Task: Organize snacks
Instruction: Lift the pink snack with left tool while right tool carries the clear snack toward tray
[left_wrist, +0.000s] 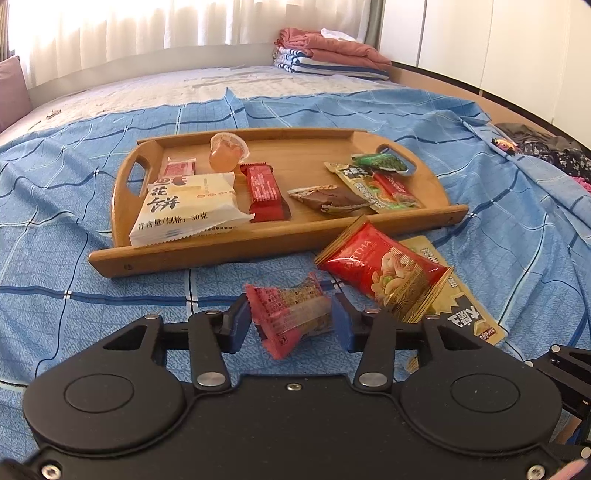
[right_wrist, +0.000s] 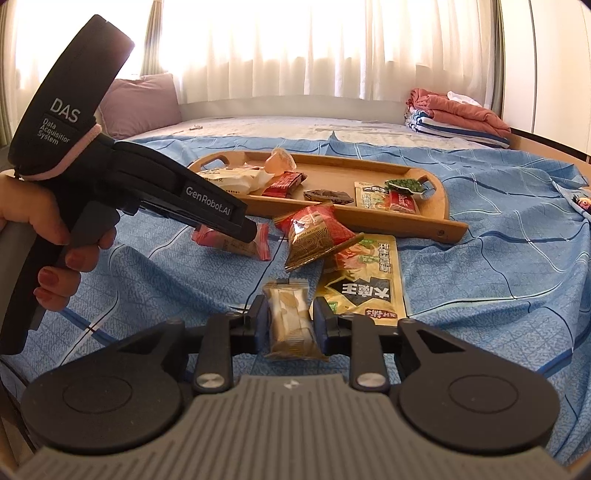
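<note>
- The left tool (left_wrist: 291, 325) has a pink-ended snack packet (left_wrist: 291, 315) between its blue pads; the pads sit against the packet's two sides, so I read it as clamped, though the wrapper is soft and the pinch looks light.
- That packet's long axis runs roughly across the tool's mouth, tilted, with its crimped ends sticking out above and below the pads.
- The right tool (right_wrist: 288, 325) is closed on a tan wafer-like packet (right_wrist: 290, 319), pads against both long sides. This one lies lengthwise along the fingers, pointing away toward the tray.
- The wooden tray (left_wrist: 207, 254) sits on the blue bedsheet (left_wrist: 74, 229) straight ahead of both tools, its long side facing them, already holding several snacks.
- The left tool is the nearer one to the tray; from the right wrist view its nose lies just short of the near rim, while the right tool hangs further back.
- Between the right tool and the tray lie a red nut bag (right_wrist: 314, 236) and a flat yellow pouch (right_wrist: 365, 280), the bag partly on top of the pouch, both on the bed and not yet tidied.
- My guess is that each packet needs carrying forward over the near rim; the right one has to pass above those two loose bags.
</note>
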